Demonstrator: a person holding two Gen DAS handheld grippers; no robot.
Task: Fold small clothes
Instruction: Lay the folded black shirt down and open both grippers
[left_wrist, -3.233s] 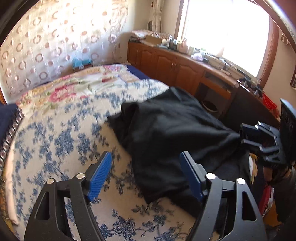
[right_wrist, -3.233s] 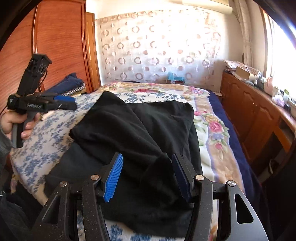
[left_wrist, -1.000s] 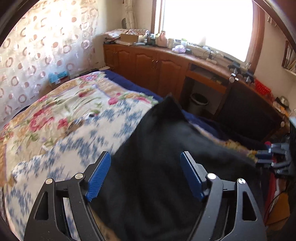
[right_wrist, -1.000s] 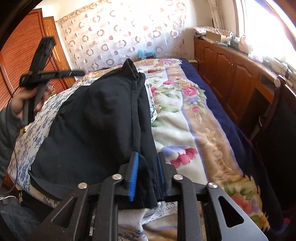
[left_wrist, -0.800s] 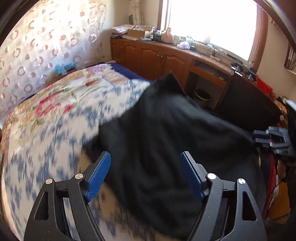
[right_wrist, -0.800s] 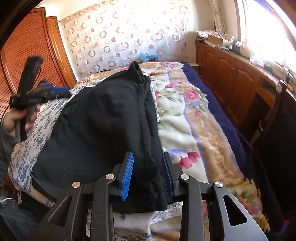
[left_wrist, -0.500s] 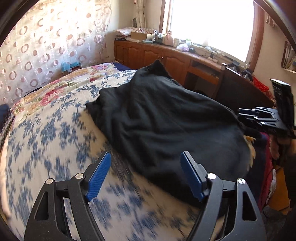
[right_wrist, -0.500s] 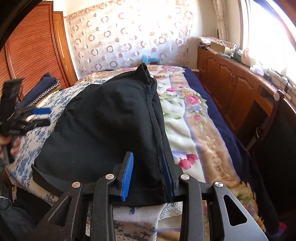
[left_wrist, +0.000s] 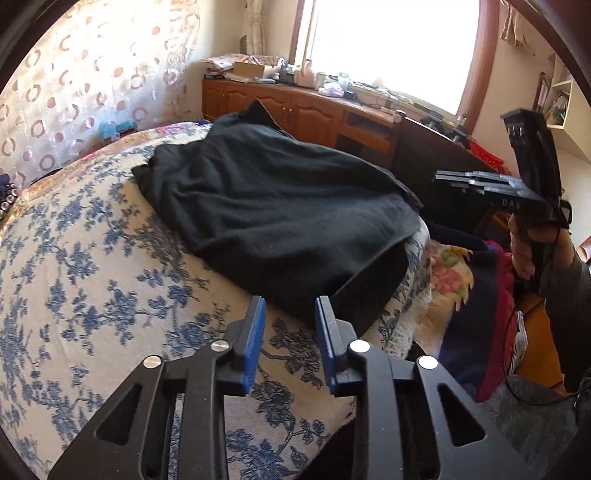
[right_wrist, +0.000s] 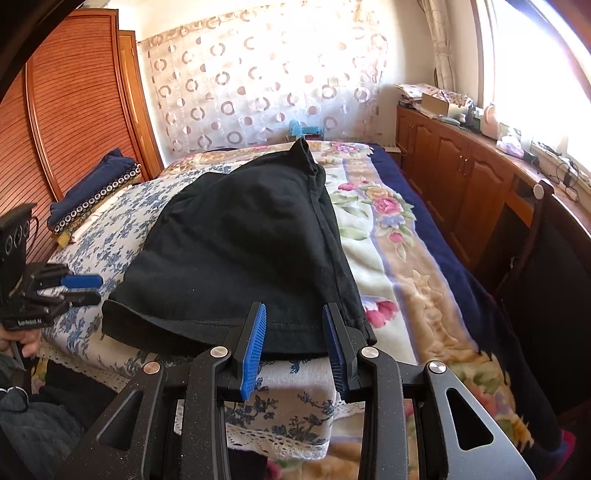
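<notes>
Left wrist view first. Our left gripper (left_wrist: 290, 339) hangs over the blue-flowered bedspread (left_wrist: 92, 288), just short of the near edge of the black garment (left_wrist: 273, 210). Its jaws have just been closing, and nothing sits between them: only bedspread shows in the narrow gap, so we hold nothing here. The garment lies spread across the bed, one layer folded over another, with a lip hanging over the bed's near corner. Off to the right, a hand grips the right gripper (left_wrist: 461, 181); from this side we cannot tell how its jaws stand.

Now the right wrist view. Our right gripper (right_wrist: 293, 343) sits at the garment's (right_wrist: 240, 236) hem, jaws partly apart. The hem lies between the blue pads (right_wrist: 255, 343), but we see daylight on both sides of the cloth, so we judge they are not pressing on it. The garment runs away from us up the bed, a seam along its right edge, a peak at the far end. At the left edge, the left gripper (right_wrist: 83, 288) shows with its jaws close together and empty.

How will it handle? We judge it soft, light and limp: it drapes, wrinkles, and will sag wherever we let go. Layers may slide over each other. Best to pinch at hem corners, both layers together, one gripper at each end, and keep the edge taut.
</notes>
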